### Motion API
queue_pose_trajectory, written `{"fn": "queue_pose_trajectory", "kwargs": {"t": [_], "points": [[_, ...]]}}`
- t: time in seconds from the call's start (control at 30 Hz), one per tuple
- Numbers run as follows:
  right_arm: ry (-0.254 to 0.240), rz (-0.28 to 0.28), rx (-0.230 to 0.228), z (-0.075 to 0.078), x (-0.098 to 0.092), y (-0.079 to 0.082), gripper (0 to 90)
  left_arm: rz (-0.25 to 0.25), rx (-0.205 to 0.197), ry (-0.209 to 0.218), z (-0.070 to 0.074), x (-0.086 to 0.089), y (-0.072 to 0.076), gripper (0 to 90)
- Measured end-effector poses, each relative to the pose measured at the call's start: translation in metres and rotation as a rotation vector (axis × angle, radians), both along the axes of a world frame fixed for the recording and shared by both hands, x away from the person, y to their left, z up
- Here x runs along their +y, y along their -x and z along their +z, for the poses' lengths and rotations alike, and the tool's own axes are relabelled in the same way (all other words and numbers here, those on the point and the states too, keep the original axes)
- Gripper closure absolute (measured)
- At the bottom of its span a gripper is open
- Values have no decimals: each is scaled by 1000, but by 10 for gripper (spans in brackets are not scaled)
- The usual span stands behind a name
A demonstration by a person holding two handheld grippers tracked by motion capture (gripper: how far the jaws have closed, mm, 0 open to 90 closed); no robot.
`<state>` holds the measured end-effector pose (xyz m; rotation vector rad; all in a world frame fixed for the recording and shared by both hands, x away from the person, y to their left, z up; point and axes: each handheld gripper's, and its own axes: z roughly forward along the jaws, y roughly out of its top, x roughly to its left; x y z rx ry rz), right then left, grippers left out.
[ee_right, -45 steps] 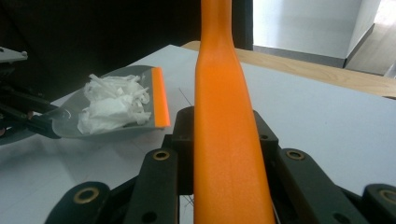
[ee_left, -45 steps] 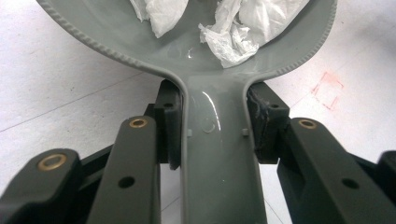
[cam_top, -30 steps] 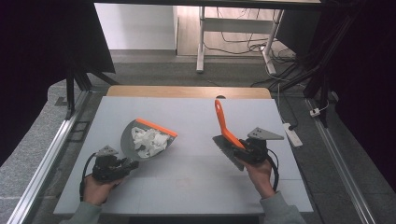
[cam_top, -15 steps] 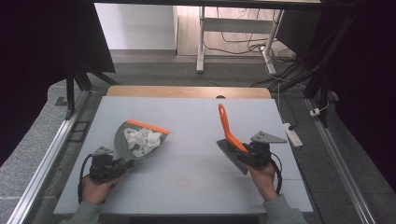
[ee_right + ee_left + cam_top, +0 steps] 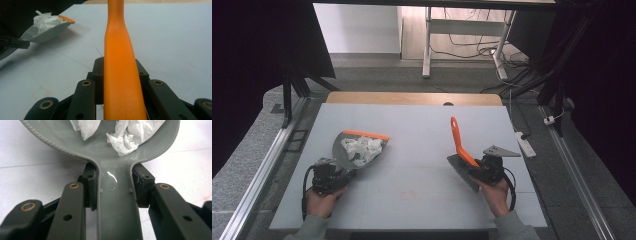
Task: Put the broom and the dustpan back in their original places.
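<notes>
Spillage is the worry imo: left gripper (image 5: 343,173) is clamped on the dustpan (image 5: 357,150) handle, pan lifted over the surface (image 5: 412,200), crumpled paper (image 5: 360,148) loose inside. Tilt it and out it goes. Right gripper (image 5: 477,169) is clenched on the orange brush (image 5: 458,141), well apart.

Both black grippers, left gripper (image 5: 329,175) and right gripper (image 5: 486,168), have brass-riveted linkage jaws, trailing black cables and grey-green sleeves behind.

- Right gripper (image 5: 120,82) — jaws clamped on an orange handle (image 5: 119,62) running up the middle.
- Grey dustpan (image 5: 48,31) with crumpled white paper (image 5: 46,21) — off at upper left, above the white table (image 5: 175,37).
</notes>
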<state>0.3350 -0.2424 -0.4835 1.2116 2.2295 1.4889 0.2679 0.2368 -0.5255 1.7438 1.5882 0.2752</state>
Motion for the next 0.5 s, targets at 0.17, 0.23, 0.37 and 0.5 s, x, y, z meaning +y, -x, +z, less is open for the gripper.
{"fn": "queue_pose_trajectory", "kwargs": {"t": [0.17,0.23,0.37,0.5], "points": [[13,-7,29,-7,1,-1,702,41,17,-1,-3,-2,-4,610],[17,-7,35,-8,2,-1,702,55,26,0,-5,-1,-5,609],[16,0,43,-10,3,0,701,69,34,-2,-7,-2,-7,609],[18,-3,56,-12,4,2,701,94,52,-8,-9,-5,-9,610]]}}
